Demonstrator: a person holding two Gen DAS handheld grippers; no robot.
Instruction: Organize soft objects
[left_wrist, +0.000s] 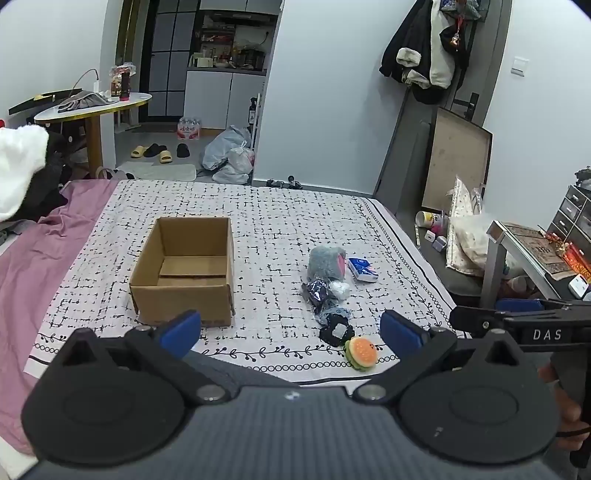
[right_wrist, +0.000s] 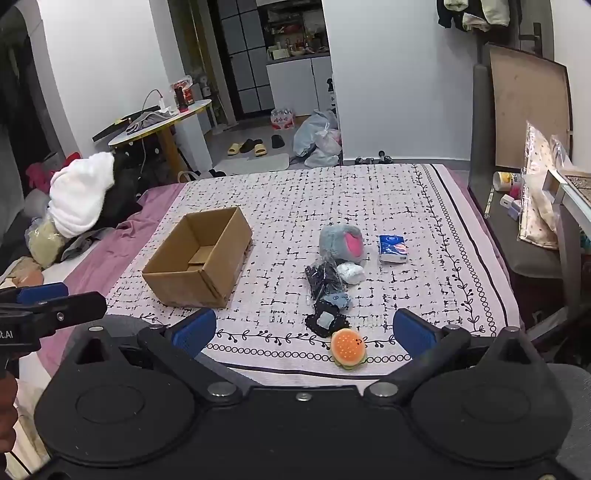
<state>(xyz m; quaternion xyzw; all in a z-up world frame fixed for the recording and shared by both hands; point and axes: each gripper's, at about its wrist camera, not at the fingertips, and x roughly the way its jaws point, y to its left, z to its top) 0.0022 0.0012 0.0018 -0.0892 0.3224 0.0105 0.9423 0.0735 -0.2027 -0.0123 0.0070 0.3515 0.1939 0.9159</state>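
Observation:
An open, empty cardboard box (left_wrist: 184, 271) (right_wrist: 199, 258) stands on the patterned bedspread. To its right lies a group of soft things: a grey-and-pink plush (left_wrist: 327, 263) (right_wrist: 340, 242), a blue tissue pack (left_wrist: 362, 270) (right_wrist: 392, 249), a white bundle (left_wrist: 340, 290) (right_wrist: 351, 272), dark bagged items (left_wrist: 319, 295) (right_wrist: 325, 284), a black lacy piece (left_wrist: 335, 331) (right_wrist: 325, 320) and a burger plush (left_wrist: 361, 352) (right_wrist: 347, 349) at the front edge. My left gripper (left_wrist: 291, 332) is open and empty, held before the bed. My right gripper (right_wrist: 304, 330) is open and empty, the burger plush just ahead between its fingers.
The bed's front edge (right_wrist: 295, 373) is just ahead. A pink sheet (left_wrist: 33, 258) and a clothes pile (right_wrist: 81, 192) lie left. A small round table (left_wrist: 92, 107), a chair (right_wrist: 517, 236) and a desk (left_wrist: 535, 254) stand around the bed.

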